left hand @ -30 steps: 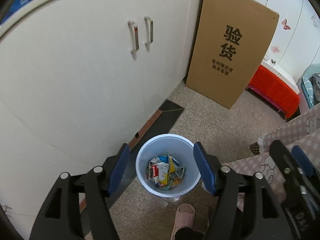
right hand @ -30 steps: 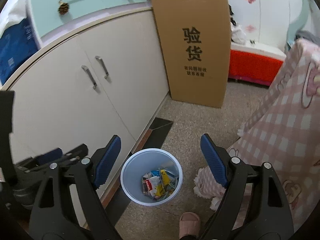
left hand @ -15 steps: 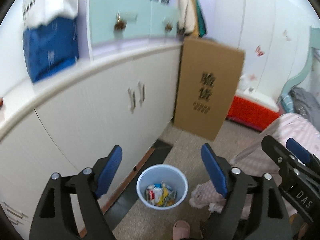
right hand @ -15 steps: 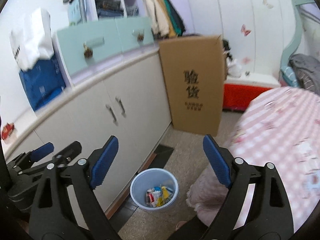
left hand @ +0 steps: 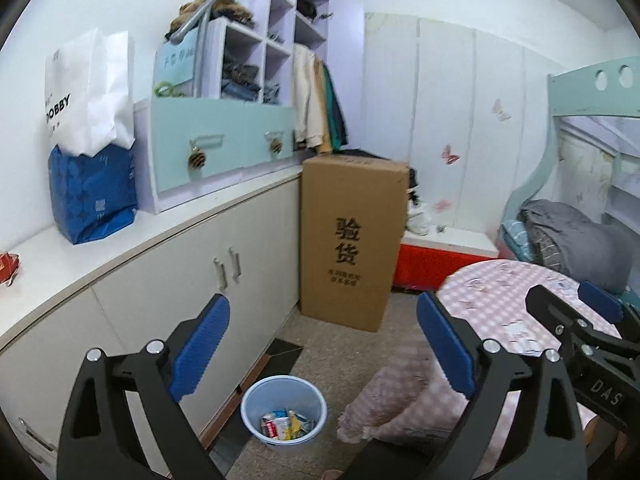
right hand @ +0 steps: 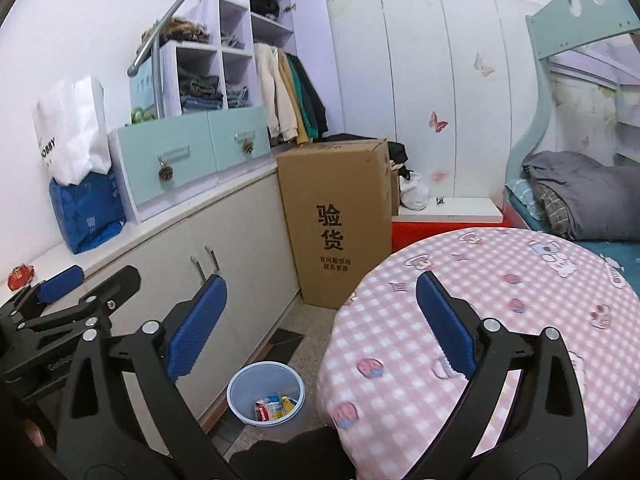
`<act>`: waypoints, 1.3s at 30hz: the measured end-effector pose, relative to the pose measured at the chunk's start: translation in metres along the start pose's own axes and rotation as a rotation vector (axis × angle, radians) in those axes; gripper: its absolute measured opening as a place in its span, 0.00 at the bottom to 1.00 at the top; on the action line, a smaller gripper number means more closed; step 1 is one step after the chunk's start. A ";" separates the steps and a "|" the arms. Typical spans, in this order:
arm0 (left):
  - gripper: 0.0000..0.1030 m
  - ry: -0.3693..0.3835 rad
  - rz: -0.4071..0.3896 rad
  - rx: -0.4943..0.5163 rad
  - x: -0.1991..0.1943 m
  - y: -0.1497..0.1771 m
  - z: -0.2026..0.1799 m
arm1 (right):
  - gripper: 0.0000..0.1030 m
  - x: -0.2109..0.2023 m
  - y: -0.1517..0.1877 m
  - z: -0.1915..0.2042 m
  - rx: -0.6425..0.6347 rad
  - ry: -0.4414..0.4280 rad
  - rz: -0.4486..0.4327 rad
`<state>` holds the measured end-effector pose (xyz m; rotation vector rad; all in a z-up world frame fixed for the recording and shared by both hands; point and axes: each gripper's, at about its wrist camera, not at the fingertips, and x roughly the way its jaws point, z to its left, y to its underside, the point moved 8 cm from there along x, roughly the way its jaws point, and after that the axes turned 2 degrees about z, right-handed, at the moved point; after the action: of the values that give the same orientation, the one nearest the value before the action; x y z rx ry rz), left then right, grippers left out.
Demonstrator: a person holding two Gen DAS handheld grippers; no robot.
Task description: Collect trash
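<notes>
Both cameras have swung up and back over the last second: the pale blue round plastic bin point(left hand: 283, 412), which filled the space between my fingers, now sits small and low on the speckled floor point(left hand: 344, 344), and the whole room has come into view. My left gripper point(left hand: 320, 354) is wide open with nothing between its blue pads; my right gripper point(right hand: 320, 328) is just as wide and just as empty.

The bin stands hard against the foot of the white cabinet desk point(left hand: 168, 280), with crumpled wrappers and small cartons point(left hand: 285, 424) lying in its bottom. It lies below and ahead of both grippers, slightly left of centre in each view — nearer my left side, I judge, since the left gripper hangs over the cabinet side and the right one over the pink checked cloth-covered round table point(right hand: 500, 300).

A small red packet point(right hand: 21, 276) rests at the near end of the desk top, left of my left gripper; if it is trash, the left is the nearer one to take it. No loose litter shows on the pink cloth — so the next target is uncertain.
</notes>
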<state>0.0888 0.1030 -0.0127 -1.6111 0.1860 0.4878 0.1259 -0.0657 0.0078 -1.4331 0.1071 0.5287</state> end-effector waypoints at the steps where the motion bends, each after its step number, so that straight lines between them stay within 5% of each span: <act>1: 0.91 0.006 -0.007 0.000 -0.007 0.000 -0.006 | 0.92 -0.009 0.001 -0.004 -0.004 0.011 -0.011; 15: 0.92 0.130 -0.106 0.063 -0.071 0.004 -0.060 | 0.93 -0.081 0.010 -0.042 0.003 0.117 -0.101; 39: 0.92 0.157 -0.145 0.127 -0.093 0.007 -0.087 | 0.93 -0.109 0.013 -0.055 0.011 0.146 -0.147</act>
<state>0.0196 0.0012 0.0221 -1.5258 0.2124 0.2332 0.0382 -0.1483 0.0291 -1.4556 0.1193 0.3026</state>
